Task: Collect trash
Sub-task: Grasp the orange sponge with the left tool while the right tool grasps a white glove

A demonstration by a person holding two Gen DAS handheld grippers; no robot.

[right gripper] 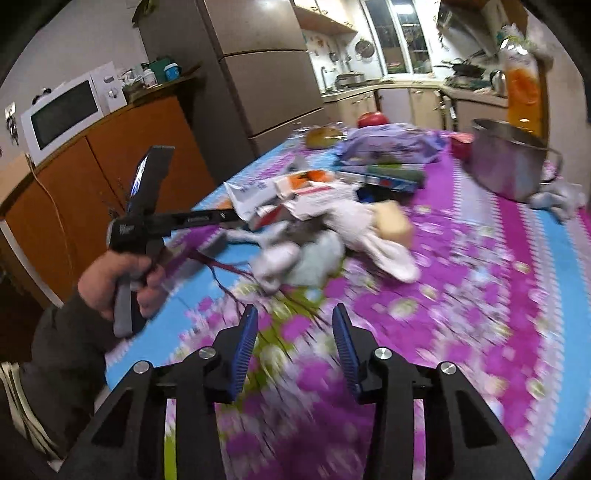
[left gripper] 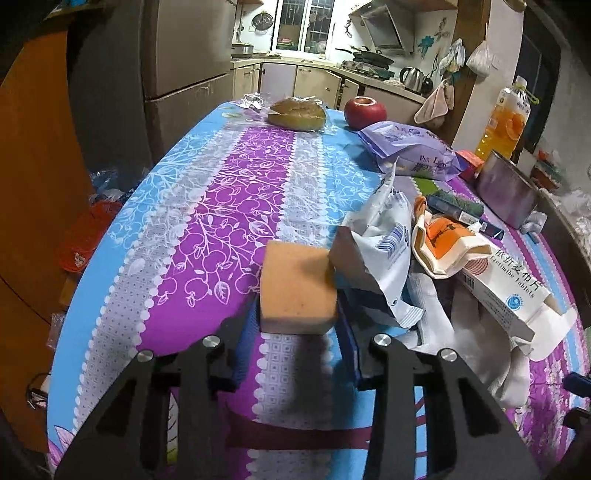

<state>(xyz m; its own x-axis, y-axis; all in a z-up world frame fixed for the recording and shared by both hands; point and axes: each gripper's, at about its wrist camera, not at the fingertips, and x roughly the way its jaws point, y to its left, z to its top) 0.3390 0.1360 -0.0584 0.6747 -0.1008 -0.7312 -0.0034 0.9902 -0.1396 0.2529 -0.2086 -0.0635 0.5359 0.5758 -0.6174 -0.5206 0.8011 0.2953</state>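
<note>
Pinching orange sponge (left gripper: 299, 286): left hand-held gripper (left gripper: 297, 321), jaws snug on its sides, low centre of left view, likely to clear it off tabletop (left gripper: 236, 192). Trash heap, torn wrapper (left gripper: 384, 251) and tablet box (left gripper: 506, 288), just right of sponge. Right hand-held gripper (right gripper: 291, 332) part-spread, empty, aimed toward heap; view blurred.

Your left wrist view is sharp and evenly lit; the bright kitchen window (left gripper: 305, 26) glares behind, and the sponge (left gripper: 297, 290) casts a soft shadow. Your right wrist view smears the tablecloth (right gripper: 461, 332) with motion blur. Fisheye bending darkens both rims.
</note>
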